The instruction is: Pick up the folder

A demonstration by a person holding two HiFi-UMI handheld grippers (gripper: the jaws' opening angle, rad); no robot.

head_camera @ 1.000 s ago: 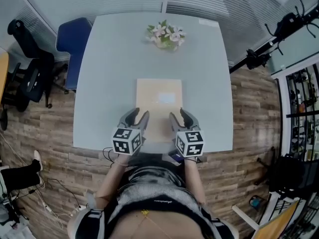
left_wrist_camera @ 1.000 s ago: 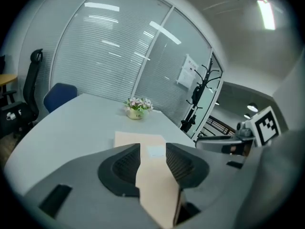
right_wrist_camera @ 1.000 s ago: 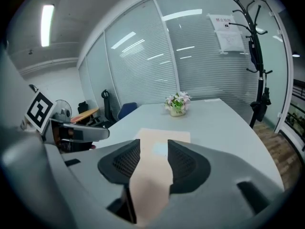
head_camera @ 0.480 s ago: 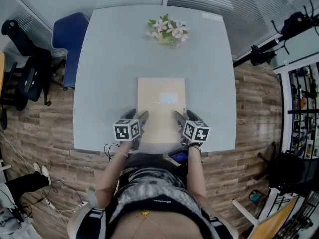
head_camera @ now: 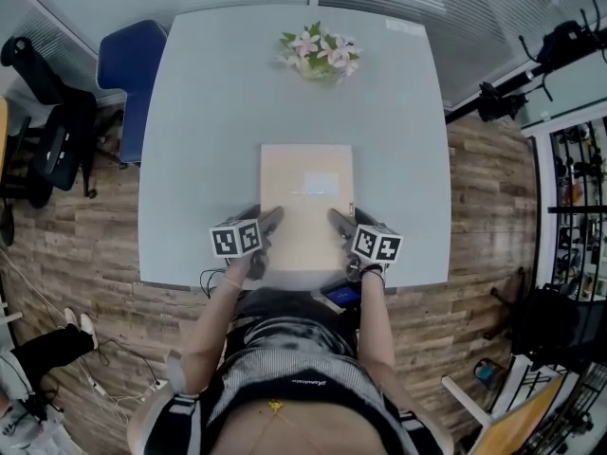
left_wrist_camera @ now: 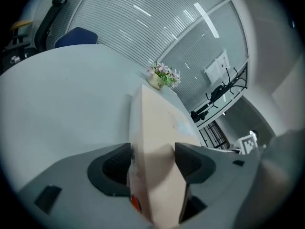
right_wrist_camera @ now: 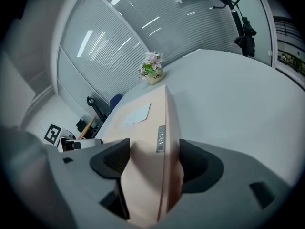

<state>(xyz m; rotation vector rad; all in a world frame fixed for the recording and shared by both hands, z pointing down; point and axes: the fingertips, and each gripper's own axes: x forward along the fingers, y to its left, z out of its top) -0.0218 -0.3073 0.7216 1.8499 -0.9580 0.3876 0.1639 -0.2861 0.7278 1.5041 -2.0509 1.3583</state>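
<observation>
Folder (head_camera: 306, 192) sits between both hand-held grippers' (head_camera: 262, 218) (head_camera: 349, 218) opening jaws.

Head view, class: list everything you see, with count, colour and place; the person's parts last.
table: one, pale grey, centre
folder: one, beige, flat on table's near half
flowers: one pot, pink-white, table's far side
chair: one, blue, table's far-left corner
office chair: one, black, left, on floor
floor: one, brown wood, around table
left gripper: one, grey, fingers just opened, folder's left edge between them
right gripper: one, grey, fingers just opened, folder's right edge between them
</observation>
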